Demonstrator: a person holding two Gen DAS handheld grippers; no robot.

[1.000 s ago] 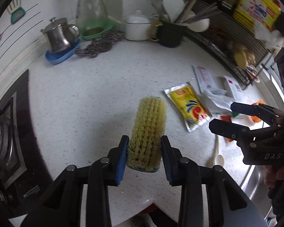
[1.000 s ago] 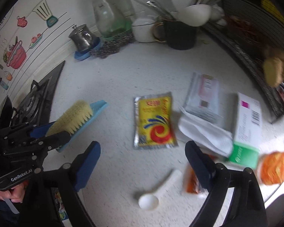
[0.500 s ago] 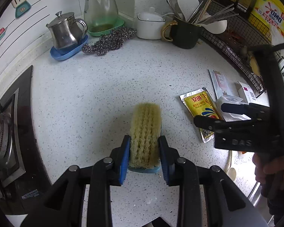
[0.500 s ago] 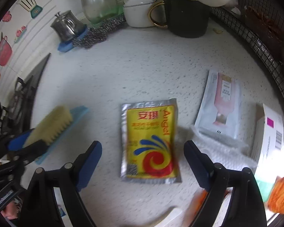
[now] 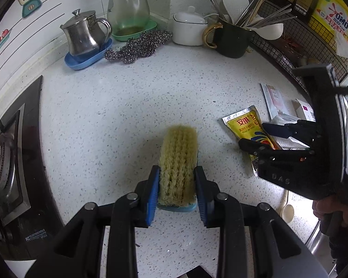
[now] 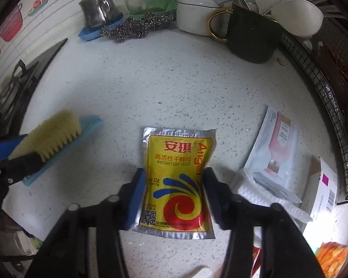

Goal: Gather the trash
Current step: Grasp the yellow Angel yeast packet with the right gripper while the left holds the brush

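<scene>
Presently the right claw (image 6: 172, 193) points down at the speckled white bench (image 6: 185, 88); its jaws have just been closing on the yeast sachet (image 6: 177, 180), which lies flat on the bench; both blue pads meet the sachet's side edges, and the foil bows inward at the contact, so the claw is grasping the sachet. The left claw (image 5: 176, 192) is clenched on the brush (image 5: 178, 162); its pads press the yellow bristles from both sides; the brush's blue base shows below the bristles and along the handle in the right wrist view.

Other litter lies right of the sachet: a white tissue (image 6: 266, 192) just beside it; a pale pouch (image 6: 276, 153) partly over the tissue; a white box (image 6: 322, 192) further right; an orange wrapper (image 6: 331, 254) near the lower edge.

At the rear of the bench stand a steel pot (image 5: 85, 34) on a blue dish, a glass carafe (image 5: 130, 4), a steel scourer (image 5: 136, 46), a white lidded pot (image 5: 190, 31) and a dark mug (image 5: 232, 38) holding utensils; a hob (image 5: 9, 162) occupies the left side.
</scene>
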